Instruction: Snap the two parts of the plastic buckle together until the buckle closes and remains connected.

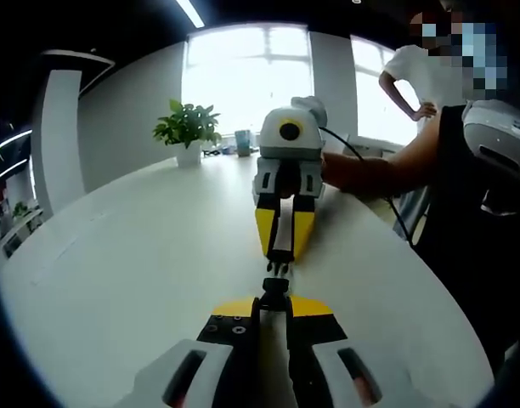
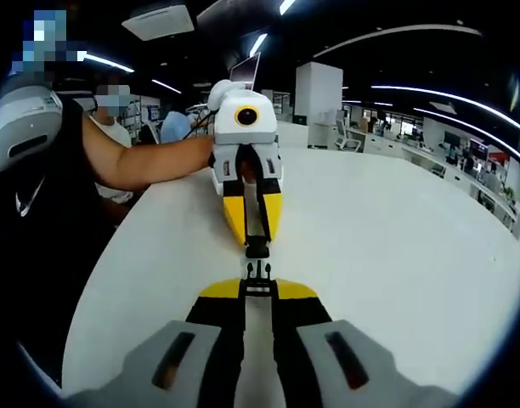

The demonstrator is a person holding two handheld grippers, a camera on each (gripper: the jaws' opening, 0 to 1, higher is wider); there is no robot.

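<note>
The two black buckle halves face each other end to end just above the white table [image 1: 115,280]. My left gripper [image 1: 274,299] is shut on the socket half [image 1: 275,287]; in the right gripper view it comes in from the far side [image 2: 256,240], with the socket half [image 2: 257,249] at its yellow tips. My right gripper [image 2: 258,287] is shut on the pronged half [image 2: 258,272]; in the left gripper view it sits opposite [image 1: 281,255], with the pronged half [image 1: 277,267] pointing at the socket. The halves are lined up and almost meet; I cannot tell whether they touch.
A potted plant [image 1: 188,129] stands at the table's far end by the window. A person in a white shirt [image 1: 423,75] stands beyond the table's right edge. The holder's arm [image 2: 149,161] reaches across the table. Office desks [image 2: 464,161] lie beyond.
</note>
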